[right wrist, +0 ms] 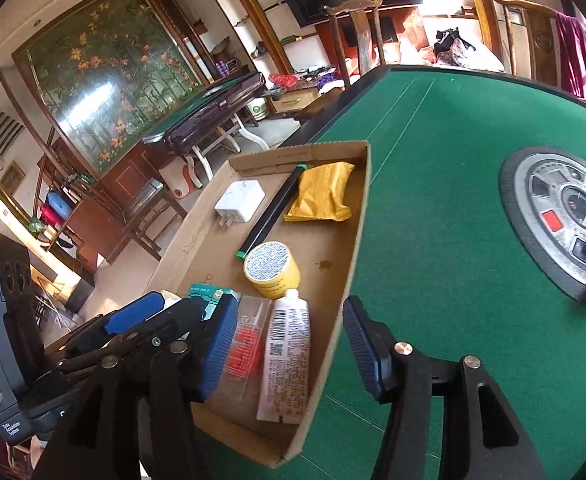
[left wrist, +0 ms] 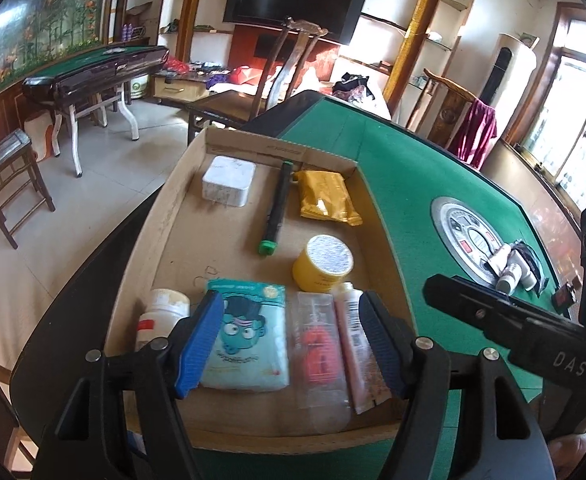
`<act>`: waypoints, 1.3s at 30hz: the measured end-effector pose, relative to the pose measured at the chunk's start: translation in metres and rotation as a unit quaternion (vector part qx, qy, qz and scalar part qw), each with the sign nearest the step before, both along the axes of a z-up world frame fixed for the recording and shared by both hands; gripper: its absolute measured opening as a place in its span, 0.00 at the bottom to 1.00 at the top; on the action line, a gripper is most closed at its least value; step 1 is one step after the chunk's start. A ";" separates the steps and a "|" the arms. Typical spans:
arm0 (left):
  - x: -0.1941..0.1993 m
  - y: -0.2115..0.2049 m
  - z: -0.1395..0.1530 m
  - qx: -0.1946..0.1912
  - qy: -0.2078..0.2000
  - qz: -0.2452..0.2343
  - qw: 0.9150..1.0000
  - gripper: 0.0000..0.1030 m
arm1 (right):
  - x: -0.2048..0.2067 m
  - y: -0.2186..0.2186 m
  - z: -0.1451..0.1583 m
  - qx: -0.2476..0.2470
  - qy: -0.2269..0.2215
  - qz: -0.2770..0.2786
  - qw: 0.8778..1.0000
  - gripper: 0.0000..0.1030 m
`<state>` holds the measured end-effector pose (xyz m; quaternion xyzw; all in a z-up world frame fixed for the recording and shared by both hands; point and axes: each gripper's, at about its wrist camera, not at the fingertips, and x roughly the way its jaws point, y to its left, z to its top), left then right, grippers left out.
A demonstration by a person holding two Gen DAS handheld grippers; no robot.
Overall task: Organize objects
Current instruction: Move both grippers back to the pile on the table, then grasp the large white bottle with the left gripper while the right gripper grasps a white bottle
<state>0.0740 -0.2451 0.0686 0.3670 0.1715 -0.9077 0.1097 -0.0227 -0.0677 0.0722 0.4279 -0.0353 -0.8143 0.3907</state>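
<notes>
Left wrist view looks down into a shallow cardboard tray [left wrist: 173, 216] that lies on the green felt table [left wrist: 405, 168], along the table's left edge. Eight things lie in the tray. At its far end are one white charger block [left wrist: 229, 184], one black pen with a green cap [left wrist: 275, 208] and one yellow packet [left wrist: 325, 198], side by side, the packet nearest the tray's right wall. Toward the middle stands one yellow jar [left wrist: 325, 264] with a white speckled top. Along the near end, from the left wall to the right, lie one white bottle [left wrist: 161, 316], one pale blue packet with a cartoon face [left wrist: 249, 336], one clear packet with red pieces inside [left wrist: 317, 352] and one pink-white tube [left wrist: 357, 340].

The left gripper [left wrist: 293, 340] hangs over this near row with its blue pads apart; nothing is pinched between them. The right gripper [right wrist: 289, 352] is likewise parted, its left pad over the clear packet and its right pad out over the felt beyond the tray's right wall, gripping nothing.

At the table's centre sits one round metal control dial [right wrist: 553, 216], and a small heap of tubes [left wrist: 513, 268] rests on its near rim, outside the tray.
</notes>
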 end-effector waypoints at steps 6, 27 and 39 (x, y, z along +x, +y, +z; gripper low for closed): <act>-0.012 0.037 0.012 -0.028 0.001 -0.040 0.999 0.68 | -0.009 0.062 0.008 0.009 0.030 -0.024 0.999 0.63; -0.162 0.261 -0.009 -0.086 -0.055 -0.357 0.929 0.68 | -0.083 0.311 -0.007 -0.037 0.020 -0.224 0.974 0.64; -0.226 0.319 -0.045 -0.143 -0.097 -0.359 0.917 0.53 | -0.086 0.341 -0.003 -0.096 -0.007 -0.252 0.963 0.66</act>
